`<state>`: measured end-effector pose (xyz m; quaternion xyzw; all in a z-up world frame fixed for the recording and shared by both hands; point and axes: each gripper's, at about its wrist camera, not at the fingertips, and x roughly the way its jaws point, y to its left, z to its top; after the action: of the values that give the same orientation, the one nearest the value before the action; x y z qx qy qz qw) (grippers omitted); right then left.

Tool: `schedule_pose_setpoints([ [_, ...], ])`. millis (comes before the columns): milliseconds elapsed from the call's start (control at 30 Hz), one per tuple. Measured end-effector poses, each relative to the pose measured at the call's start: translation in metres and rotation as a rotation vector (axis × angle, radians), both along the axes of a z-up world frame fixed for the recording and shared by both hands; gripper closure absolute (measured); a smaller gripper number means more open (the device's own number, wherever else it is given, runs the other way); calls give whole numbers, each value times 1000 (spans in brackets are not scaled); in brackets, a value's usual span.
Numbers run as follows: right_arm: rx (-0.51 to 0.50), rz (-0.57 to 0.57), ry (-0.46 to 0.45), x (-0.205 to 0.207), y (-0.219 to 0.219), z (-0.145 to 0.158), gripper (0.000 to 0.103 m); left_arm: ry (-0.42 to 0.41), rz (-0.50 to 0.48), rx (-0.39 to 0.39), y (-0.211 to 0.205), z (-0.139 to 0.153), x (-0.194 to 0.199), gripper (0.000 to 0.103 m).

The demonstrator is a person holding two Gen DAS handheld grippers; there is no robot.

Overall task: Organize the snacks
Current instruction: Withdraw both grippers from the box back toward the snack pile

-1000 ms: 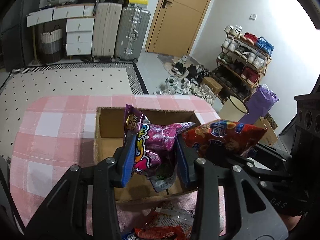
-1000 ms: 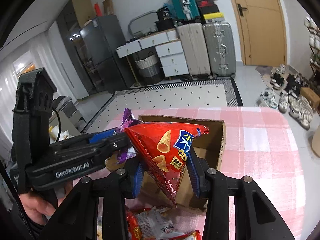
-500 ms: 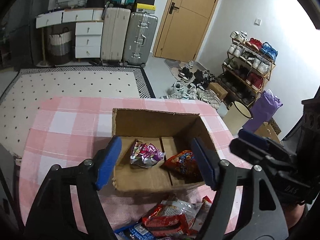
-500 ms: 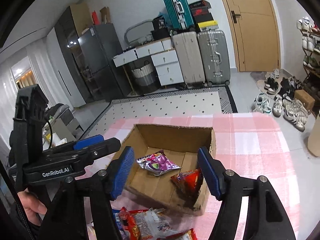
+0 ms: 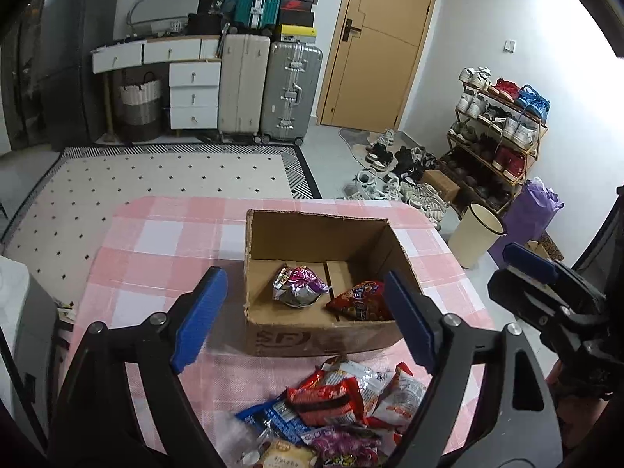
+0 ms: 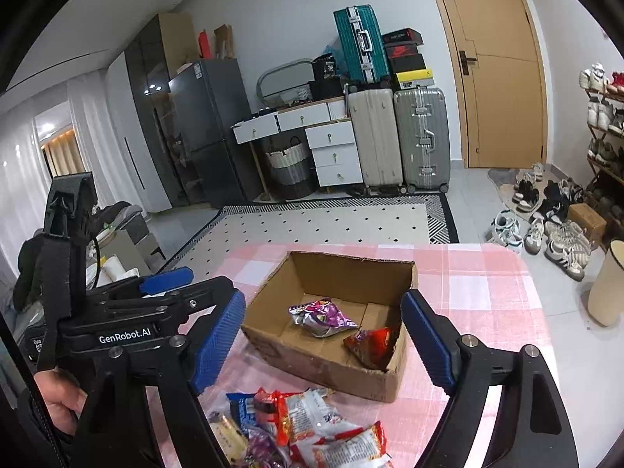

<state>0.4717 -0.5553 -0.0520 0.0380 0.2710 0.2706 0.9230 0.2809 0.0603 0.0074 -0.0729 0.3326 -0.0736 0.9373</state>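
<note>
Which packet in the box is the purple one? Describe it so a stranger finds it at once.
On the pink checked tablecloth stands an open brown cardboard box, just beyond a loose heap of snack packets. Only two packets lie on the box floor. The one you want is the crumpled silver and purple foil packet on the left; its neighbour on the right is a red and orange snack bag.

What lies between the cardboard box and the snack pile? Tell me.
Only a bare strip of pink checked tablecloth separates the cardboard box from the snack pile; both wrist views show it.
</note>
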Motion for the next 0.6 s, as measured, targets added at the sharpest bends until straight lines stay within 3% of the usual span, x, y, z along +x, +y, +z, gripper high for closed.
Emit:
schedule_pose_setpoints([
  [333, 17, -4, -54, -59, -14, 14, 11, -40, 12, 28, -6, 22, -60, 15],
  [467, 14, -3, -69, -81, -17, 17, 8, -73, 16, 24, -7, 29, -89, 1],
  [600, 17, 6, -78, -105, -19, 16, 7, -92, 12, 27, -8, 33, -116, 1],
])
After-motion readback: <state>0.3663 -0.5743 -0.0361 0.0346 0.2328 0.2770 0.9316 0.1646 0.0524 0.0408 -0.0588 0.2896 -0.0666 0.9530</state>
